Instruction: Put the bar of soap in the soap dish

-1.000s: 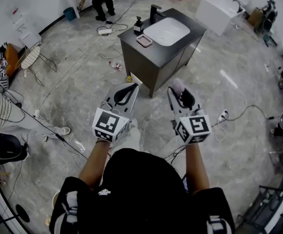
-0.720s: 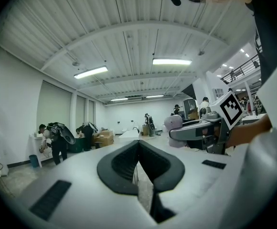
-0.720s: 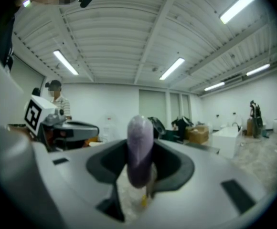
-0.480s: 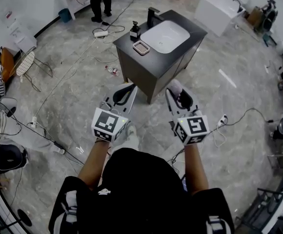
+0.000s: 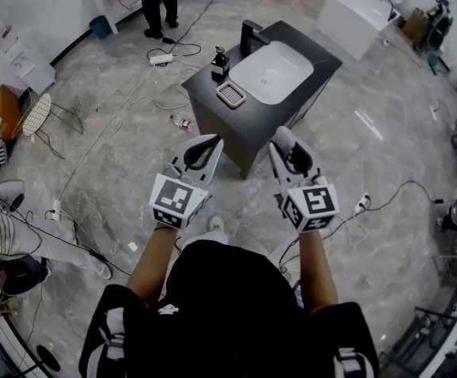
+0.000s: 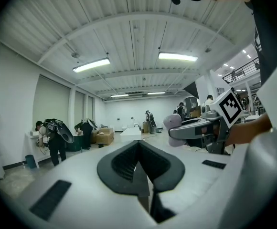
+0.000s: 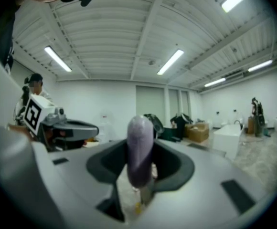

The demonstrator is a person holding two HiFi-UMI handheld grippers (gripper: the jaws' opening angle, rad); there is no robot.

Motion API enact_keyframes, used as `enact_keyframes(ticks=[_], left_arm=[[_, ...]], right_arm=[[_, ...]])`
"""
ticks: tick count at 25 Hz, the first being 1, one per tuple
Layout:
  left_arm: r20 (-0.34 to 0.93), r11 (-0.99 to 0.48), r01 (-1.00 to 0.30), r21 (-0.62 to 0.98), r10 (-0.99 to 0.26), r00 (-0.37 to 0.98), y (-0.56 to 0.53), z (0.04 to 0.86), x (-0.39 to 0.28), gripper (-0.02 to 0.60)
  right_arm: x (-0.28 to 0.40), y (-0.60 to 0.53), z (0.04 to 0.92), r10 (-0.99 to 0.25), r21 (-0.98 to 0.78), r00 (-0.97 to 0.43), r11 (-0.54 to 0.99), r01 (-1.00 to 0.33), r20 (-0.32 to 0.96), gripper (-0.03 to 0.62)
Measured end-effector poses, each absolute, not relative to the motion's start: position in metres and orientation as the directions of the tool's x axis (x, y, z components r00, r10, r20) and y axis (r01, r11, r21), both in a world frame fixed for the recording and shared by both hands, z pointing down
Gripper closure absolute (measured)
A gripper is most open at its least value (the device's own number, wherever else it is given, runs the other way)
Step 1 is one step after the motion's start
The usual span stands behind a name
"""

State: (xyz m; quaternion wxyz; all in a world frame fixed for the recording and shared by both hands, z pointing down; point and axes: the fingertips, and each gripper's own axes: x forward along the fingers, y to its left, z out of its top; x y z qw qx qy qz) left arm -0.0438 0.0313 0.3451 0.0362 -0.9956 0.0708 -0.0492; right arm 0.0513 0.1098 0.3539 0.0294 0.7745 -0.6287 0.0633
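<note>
– Jaws on the left gripper (image 6: 139,149) are seen brought fully together, with nothing caught between them. What is carried on the other side?

– Between the jaws of the right gripper (image 7: 141,173) the bar of soap (image 7: 140,142) is clamped, stood up on its narrow edge. The jaws are kept well apart by its thickness. Both grippers are held side by side, roughly level, above open floor.

– And where is the soap to be set down?

– In the head view the soap dish (image 5: 231,94) is found on the dark vanity top (image 5: 205,81), at about eight o'clock from the white basin (image 5: 272,71). A pump bottle (image 5: 221,60) is placed at about twelve o'clock from the dish. From the left gripper the dish lies at one o'clock, and from the right gripper at eleven o'clock. It is well apart from both.

– How much of the job can be counted as done?

– Only the pick-up can be, judging by the grip. The dish appears empty. The way to the vanity is yet to be covered, and the bar is yet to be lowered into the dish and released.

– How is the bar to be described?

– A pale lilac, smooth, rounded oval is shown, its blunt end standing clear above the jaw tips. Some slipperiness is to be expected.
</note>
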Motion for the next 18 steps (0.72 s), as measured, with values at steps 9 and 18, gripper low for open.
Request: enact_keyframes(ticks=[9, 18], left_arm=[[0.097, -0.991, -0.118, -0.061, -0.123, 0.988, -0.040, 0.348, -0.019, 0.558], [0.125, -0.994, -0.107, -0.014, -0.108, 0.986, -0.084, 0.373, -0.013, 0.558]], right_arm=[[0.072, 0.037, 0.354, -0.965, -0.020, 0.212, -0.218, -0.976, 0.151, 0.414], [0.073, -0.006, 0.374, -0.959, -0.014, 0.210, -0.217, -0.976, 0.190, 0.414]])
